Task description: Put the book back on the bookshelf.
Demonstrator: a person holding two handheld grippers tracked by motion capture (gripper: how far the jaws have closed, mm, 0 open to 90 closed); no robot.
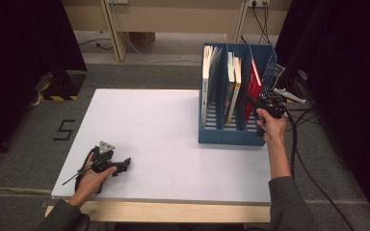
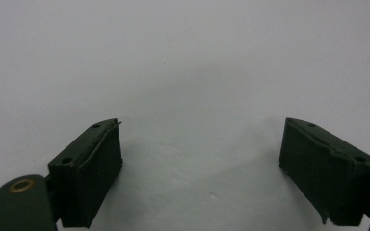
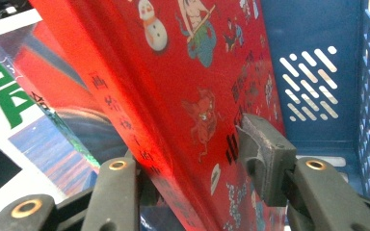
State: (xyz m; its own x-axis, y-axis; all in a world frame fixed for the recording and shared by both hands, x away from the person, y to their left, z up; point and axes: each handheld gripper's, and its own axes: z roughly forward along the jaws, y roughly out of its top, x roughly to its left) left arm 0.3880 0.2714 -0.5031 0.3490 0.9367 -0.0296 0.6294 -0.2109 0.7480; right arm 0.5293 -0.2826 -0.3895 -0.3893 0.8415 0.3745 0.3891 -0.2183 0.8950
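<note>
A blue file rack [image 1: 221,135] with three compartments stands at the table's right side. A red book [image 1: 254,79] with cartoon figures on its cover [image 3: 173,72] stands in the rightmost compartment. My right gripper [image 1: 251,101] reaches into that compartment from the front. In the right gripper view its jaws [image 3: 197,154] sit on either side of the book, one pad [image 3: 260,144] against the cover and the other behind the spine. My left gripper [image 1: 124,166] lies on the white table [image 1: 149,120] near the front left, open with bare tabletop between its jaws [image 2: 202,159].
A white book [image 1: 206,82] stands in the rack's left compartment and thinner books [image 1: 234,82] in the middle one. Beside the red book is one with green lettering [image 3: 9,86]. The rack's slotted back wall [image 3: 313,86] is close behind. Black curtains flank the table; cables [image 1: 303,144] trail at right.
</note>
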